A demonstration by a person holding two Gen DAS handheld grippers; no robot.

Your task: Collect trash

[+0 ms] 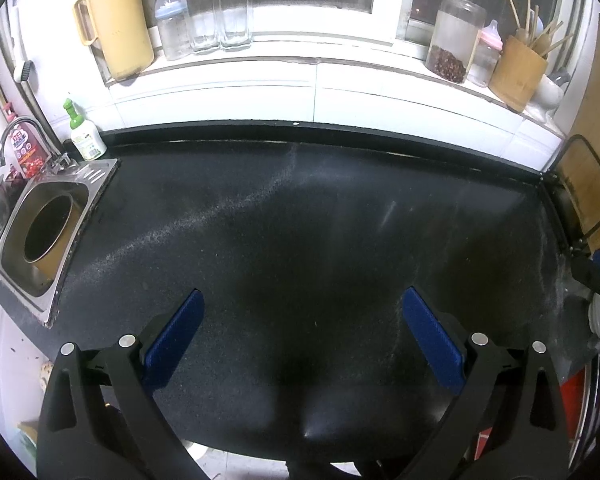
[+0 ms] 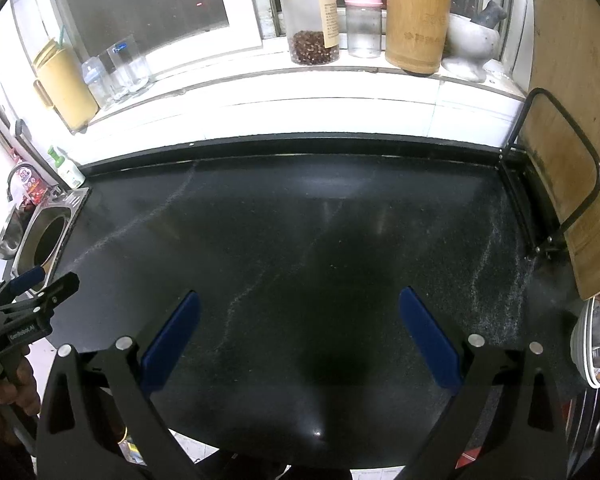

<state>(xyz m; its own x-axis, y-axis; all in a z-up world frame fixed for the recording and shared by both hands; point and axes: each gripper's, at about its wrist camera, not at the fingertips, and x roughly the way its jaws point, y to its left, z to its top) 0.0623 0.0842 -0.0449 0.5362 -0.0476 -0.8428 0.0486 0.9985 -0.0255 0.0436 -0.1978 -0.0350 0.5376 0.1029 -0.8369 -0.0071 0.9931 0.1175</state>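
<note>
- Both tools hover with nothing held: the left gripper [image 1: 302, 330] and the right gripper [image 2: 298, 330] each have their blue pads spread wide over the dark countertop [image 1: 300, 220].
- No trash shows on the counter in either view; I cannot tell where any lies.
- A brown cup [image 1: 50, 236] sits in the sink [image 1: 88, 176], left of frame, possibly waste.
- Judgement: scan first, then approach that cup slowly, pads straddling its rim, and close only once centred.
</note>
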